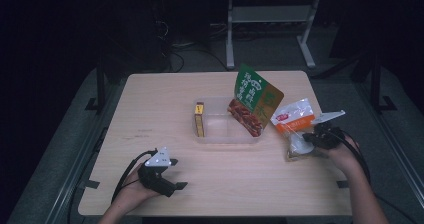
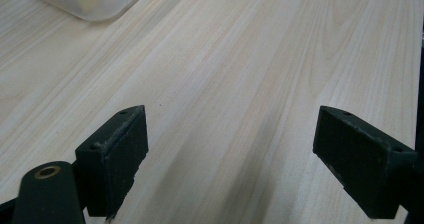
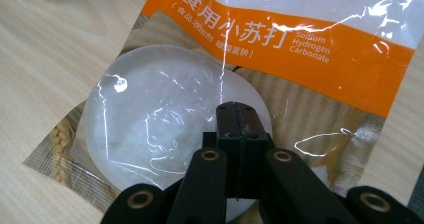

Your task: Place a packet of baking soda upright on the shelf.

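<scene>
1. right gripper (image 3: 239,115) jaws are pressed together, pinching the film of the baking soda bag (image 3: 260,84) near its bottom edge, right over the white powder lump; from the gripper view the film looks caught between the pads, hard to be fully sure.
2. in the high view the right gripper (image 1: 311,139) sits on the near end of the bag (image 1: 296,126), which lies flat on the table (image 1: 150,104) just right of the clear tray (image 1: 220,129).
3. bag handling: soft glossy plastic, likely slippery; powder inside is loose and will shift, so the bag will sag and swing when lifted. probably light. best hold is a flat empty margin or the sealed edge, not the bulging powder.
4. left gripper (image 2: 230,149) jaws stand wide apart, nothing between them, resting over bare table well left of the bag; seen in the high view (image 1: 170,181) near the front edge.
5. tray holds a green snack packet (image 1: 255,101) leaning upright at its right side and a small yellow box (image 1: 199,119) along its left wall.
</scene>
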The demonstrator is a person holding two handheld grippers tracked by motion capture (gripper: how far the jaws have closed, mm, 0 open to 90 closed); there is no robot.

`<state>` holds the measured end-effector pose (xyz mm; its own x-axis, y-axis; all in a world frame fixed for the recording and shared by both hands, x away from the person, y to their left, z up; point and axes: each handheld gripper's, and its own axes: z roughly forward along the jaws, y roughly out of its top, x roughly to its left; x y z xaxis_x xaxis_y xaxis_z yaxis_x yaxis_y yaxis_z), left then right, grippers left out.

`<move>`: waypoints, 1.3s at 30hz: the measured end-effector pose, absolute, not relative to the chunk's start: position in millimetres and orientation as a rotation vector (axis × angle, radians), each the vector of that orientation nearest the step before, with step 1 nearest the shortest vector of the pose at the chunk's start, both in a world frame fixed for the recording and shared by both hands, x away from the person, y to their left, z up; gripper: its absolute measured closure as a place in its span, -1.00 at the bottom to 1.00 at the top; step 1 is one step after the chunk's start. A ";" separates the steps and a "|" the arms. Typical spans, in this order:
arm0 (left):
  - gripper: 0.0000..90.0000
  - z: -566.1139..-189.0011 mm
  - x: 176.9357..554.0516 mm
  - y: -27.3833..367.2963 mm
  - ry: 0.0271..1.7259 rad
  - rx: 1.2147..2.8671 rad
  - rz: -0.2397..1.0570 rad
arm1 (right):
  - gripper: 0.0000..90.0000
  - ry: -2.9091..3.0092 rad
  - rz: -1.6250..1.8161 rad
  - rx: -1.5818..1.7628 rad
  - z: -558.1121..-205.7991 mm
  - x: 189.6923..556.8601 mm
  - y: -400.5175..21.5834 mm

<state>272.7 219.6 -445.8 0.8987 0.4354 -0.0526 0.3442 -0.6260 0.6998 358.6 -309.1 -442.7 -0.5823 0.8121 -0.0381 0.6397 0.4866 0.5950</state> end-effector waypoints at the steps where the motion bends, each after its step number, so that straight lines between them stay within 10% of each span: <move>1: -0.69 -445.6 272.5 219.7 0.548 2.312 0.155 | 1.00 2.433 0.770 1.220 -442.5 358.0 -308.8; 17: -0.69 -445.8 270.0 217.7 0.553 2.304 0.142 | 1.00 2.563 0.739 1.047 -435.4 316.1 -280.1; 39: -0.69 -447.6 270.9 216.3 0.563 2.297 0.134 | 1.00 2.462 0.667 1.307 -451.3 325.4 -347.4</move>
<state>270.9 216.3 -447.6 0.8977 0.4346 -0.0720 0.3558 -0.6190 0.7001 325.4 -347.4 -451.3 -0.5544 0.8319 -0.0254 0.7054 0.4858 0.5161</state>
